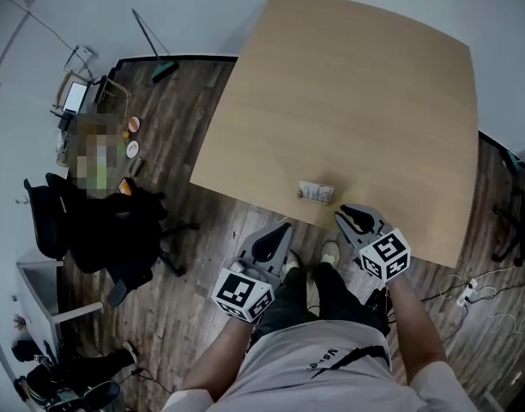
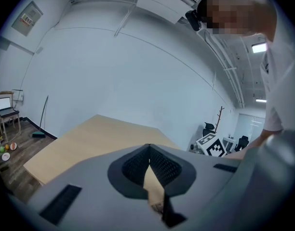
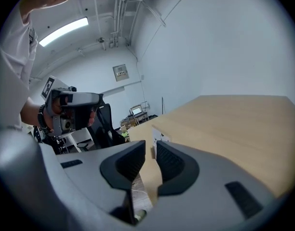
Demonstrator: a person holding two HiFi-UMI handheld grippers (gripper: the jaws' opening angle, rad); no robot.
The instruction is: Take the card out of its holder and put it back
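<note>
Light: bright, even, cool white. Sources: a ceiling strip point(image 3: 63, 31) above and to the left of my right fingers point(image 3: 172, 163); a ceiling panel point(image 2: 260, 47) high to the right of my left fingers point(image 2: 164, 165). The table point(image 1: 348, 101) ahead of my fingers is lit flat and matte, shadows soft. Both pairs of fingers read blurred, close to the lens; the room beyond them is sharper. Walls and table edges bow strongly around my fingers. The corners of my two views fall black.

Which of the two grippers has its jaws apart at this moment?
The right gripper: a narrow gap shows between its jaws. The left gripper has its jaws meeting at the tips.
</note>
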